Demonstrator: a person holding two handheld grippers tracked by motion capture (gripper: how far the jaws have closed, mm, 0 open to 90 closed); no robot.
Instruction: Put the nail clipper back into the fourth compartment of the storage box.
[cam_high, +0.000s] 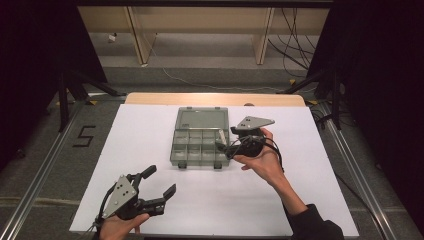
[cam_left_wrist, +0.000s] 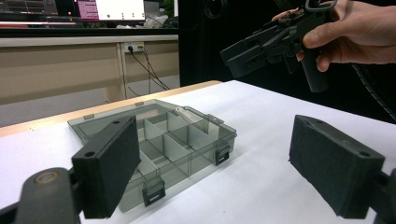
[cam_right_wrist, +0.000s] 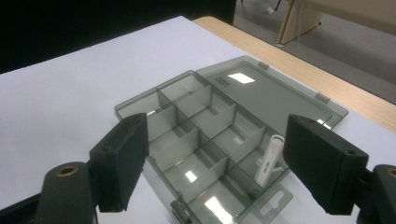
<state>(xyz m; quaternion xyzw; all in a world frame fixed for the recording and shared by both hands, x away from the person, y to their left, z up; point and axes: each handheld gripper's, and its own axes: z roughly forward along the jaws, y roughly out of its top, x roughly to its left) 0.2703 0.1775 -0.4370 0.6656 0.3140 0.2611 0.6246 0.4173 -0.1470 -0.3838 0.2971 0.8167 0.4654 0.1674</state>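
My left hand (cam_high: 117, 227) is cut off by the bottom edge. My right gripper (cam_high: 223, 146) hides part of the box (cam_high: 200, 137) rim. The white stick (cam_right_wrist: 269, 158) is unreadable.

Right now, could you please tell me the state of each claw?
Left claw: open, holding nothing, low over the white sheet.
Right claw: open, holding nothing, above the open organizer box.

There is one clear box (cam_high: 202, 137) with its lid open, one small white stick (cam_right_wrist: 270, 159) in it, and two grippers.
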